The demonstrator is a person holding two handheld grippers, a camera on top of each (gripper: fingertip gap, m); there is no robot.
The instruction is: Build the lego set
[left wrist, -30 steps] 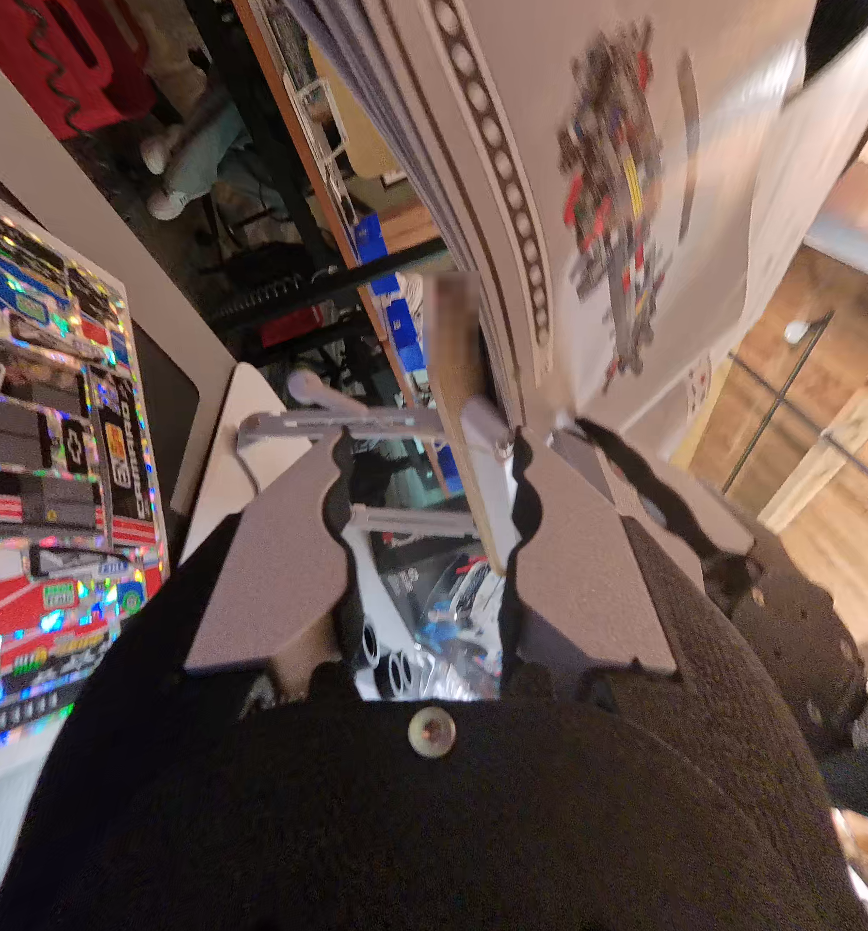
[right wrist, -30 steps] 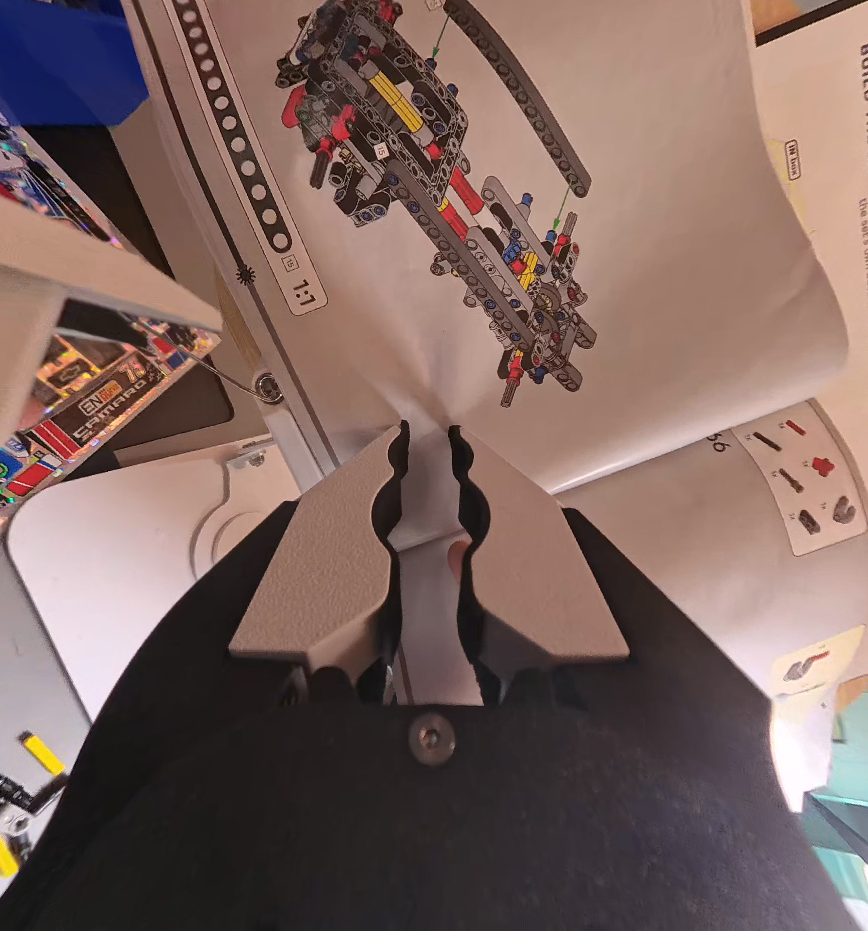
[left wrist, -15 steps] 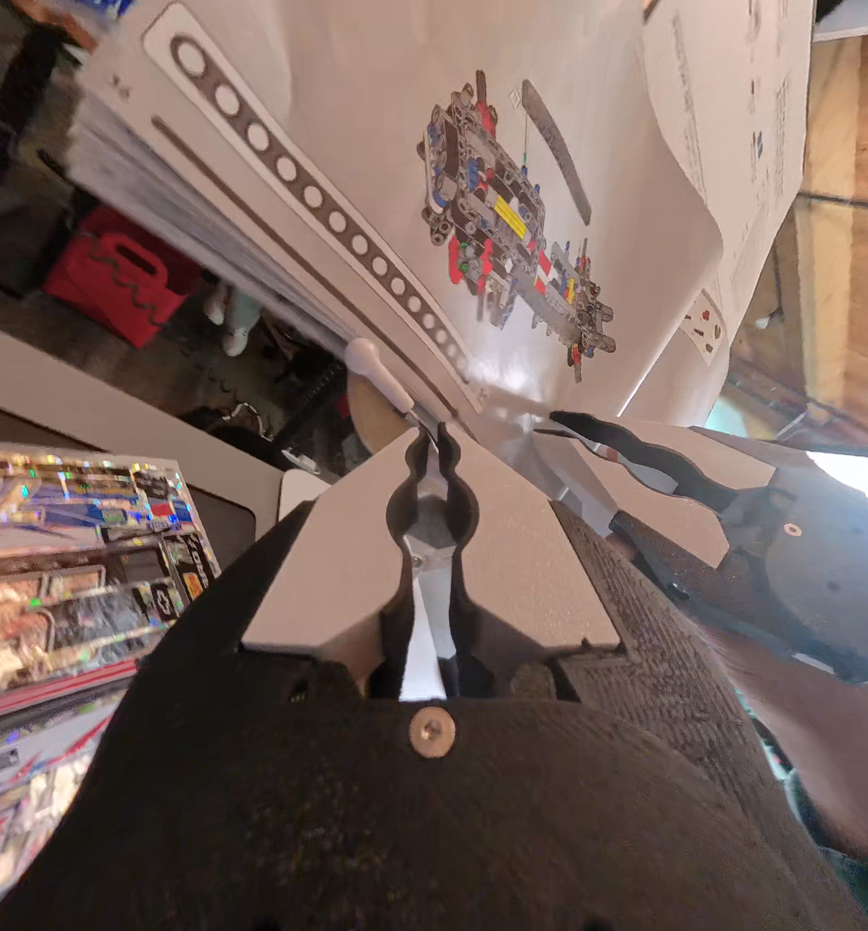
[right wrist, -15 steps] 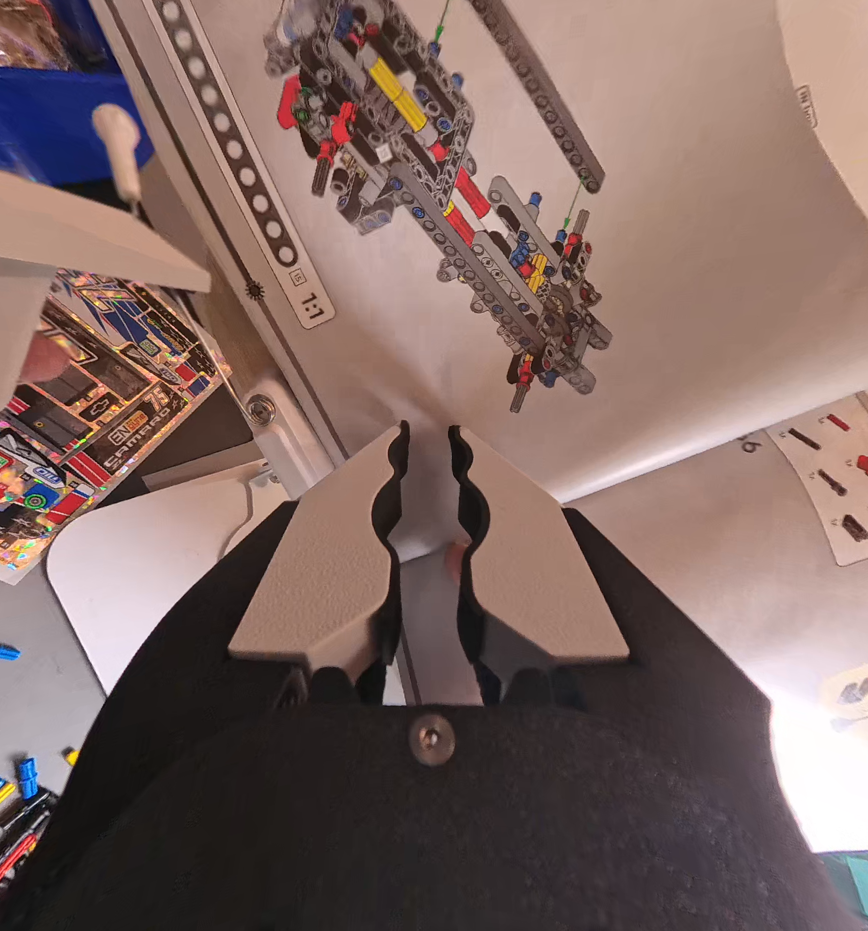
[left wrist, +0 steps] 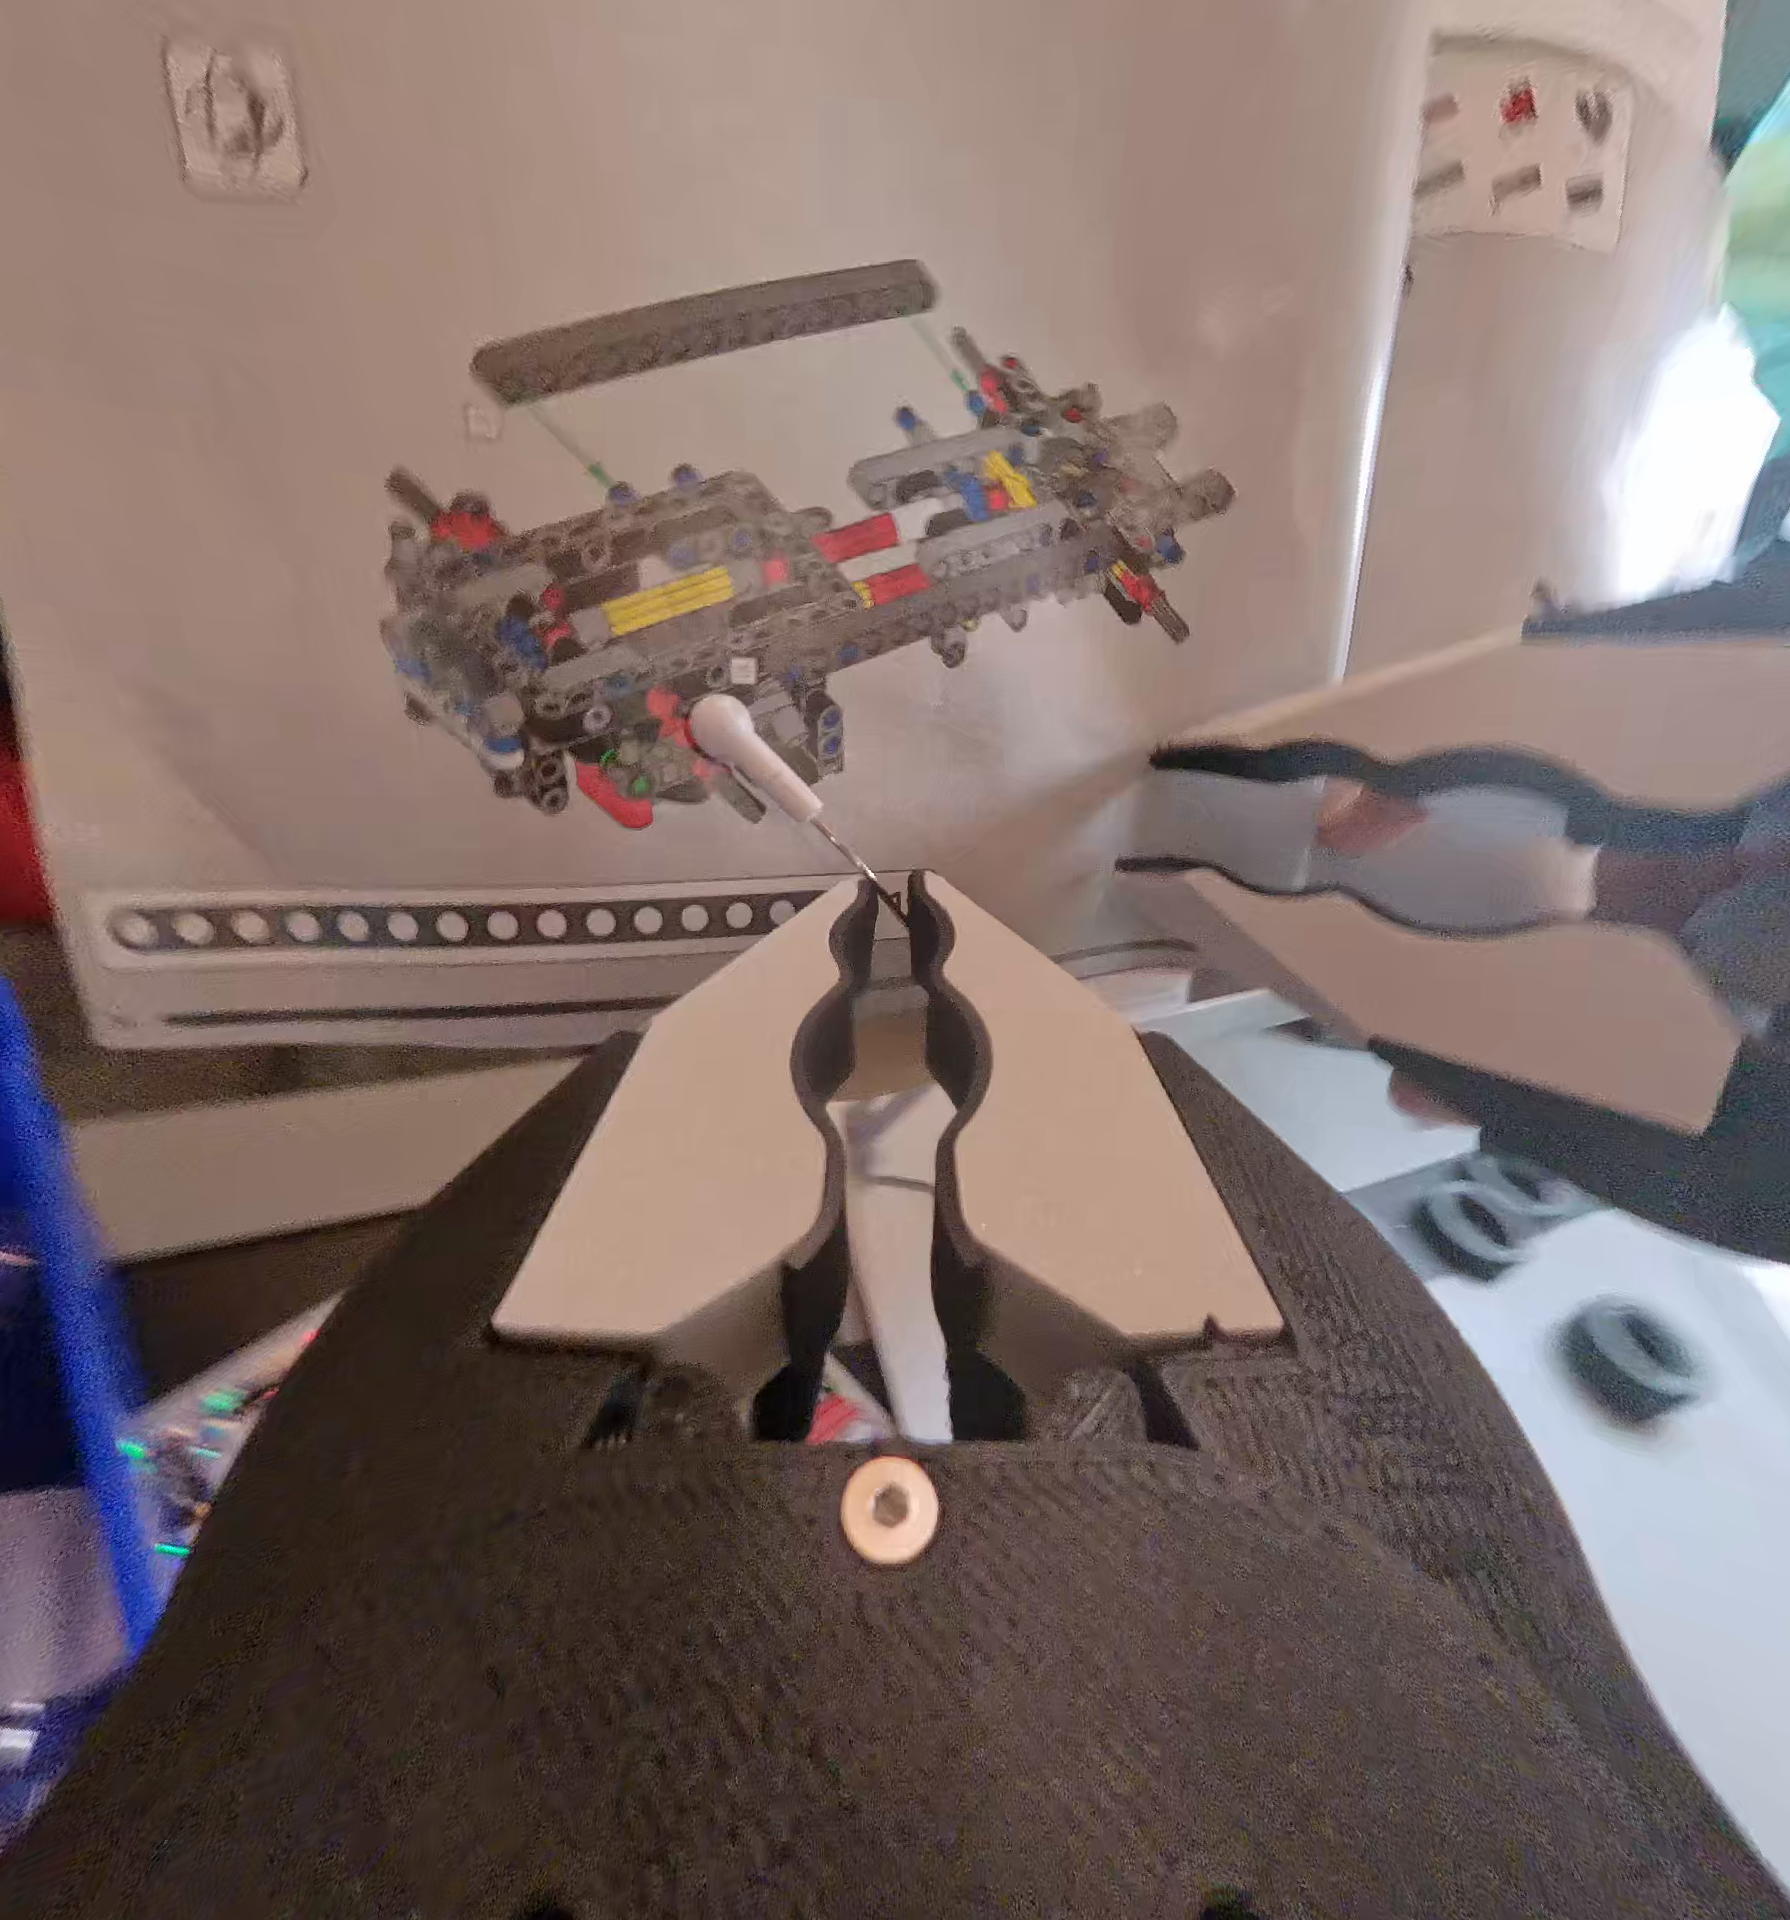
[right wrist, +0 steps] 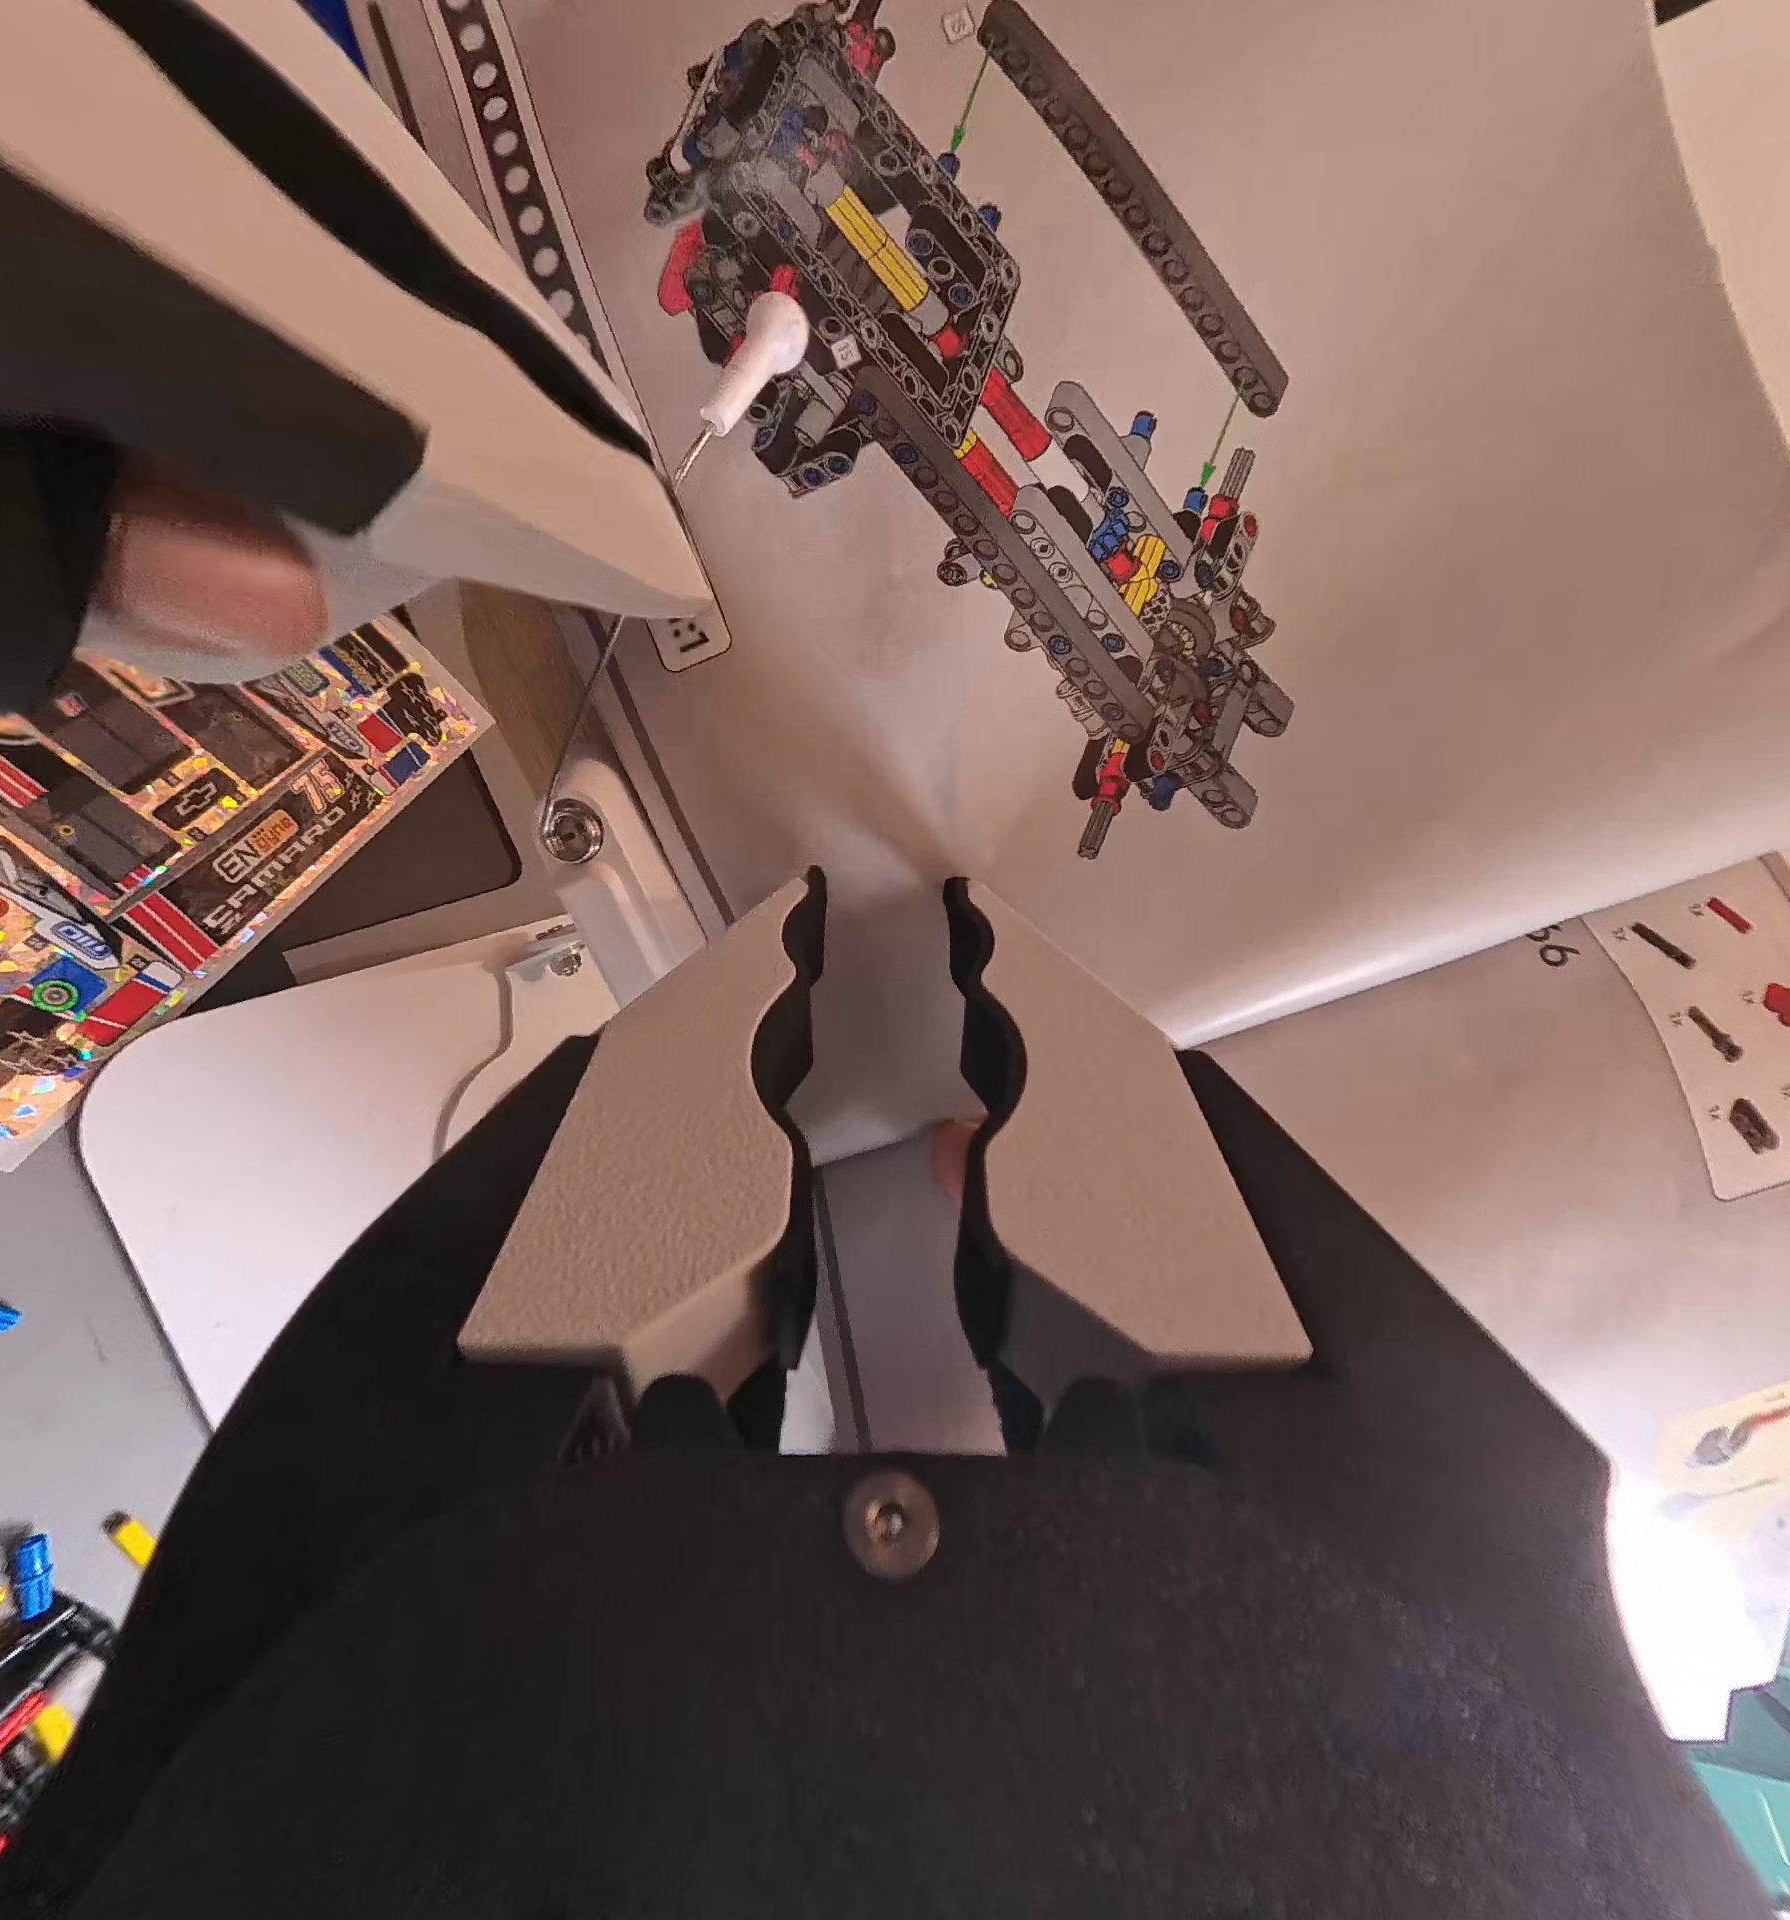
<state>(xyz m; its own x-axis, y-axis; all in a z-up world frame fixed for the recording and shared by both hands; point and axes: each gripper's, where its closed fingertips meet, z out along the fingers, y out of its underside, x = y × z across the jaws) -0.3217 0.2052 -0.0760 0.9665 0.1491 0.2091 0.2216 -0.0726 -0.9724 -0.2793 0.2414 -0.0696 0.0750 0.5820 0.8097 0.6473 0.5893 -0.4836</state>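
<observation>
The instruction booklet (left wrist: pixel 1026 343) stands open on a white book stand (right wrist: pixel 278 1143); it also shows in the right wrist view (right wrist: pixel 1442 260). My left gripper (left wrist: pixel 889 883) is shut on the thin wire of the stand's page-holder arm. The arm's white tip (left wrist: pixel 727 724) lies over the printed chassis diagram, as the right wrist view (right wrist: pixel 766 338) also shows. My right gripper (right wrist: pixel 883 883) is closed on the lower edge of the open page, which creases at its tips. It shows side-on in the left wrist view (left wrist: pixel 1140 810).
A shiny sticker sheet (right wrist: pixel 195 821) lies left of the stand. Loose blue, yellow, red and black pieces (right wrist: pixel 8 1621) lie on the grey table at lower left. A blue bin (left wrist: pixel 8 1195) stands at left. Black tyres (left wrist: pixel 1618 1361) lie on a white surface at right. The tips of one gripper are about 6 centimeters away from the tips of the other.
My left gripper went from open to shut on the wire arm and swung it over the page. The right gripper kept its hold on the page's lower edge.
</observation>
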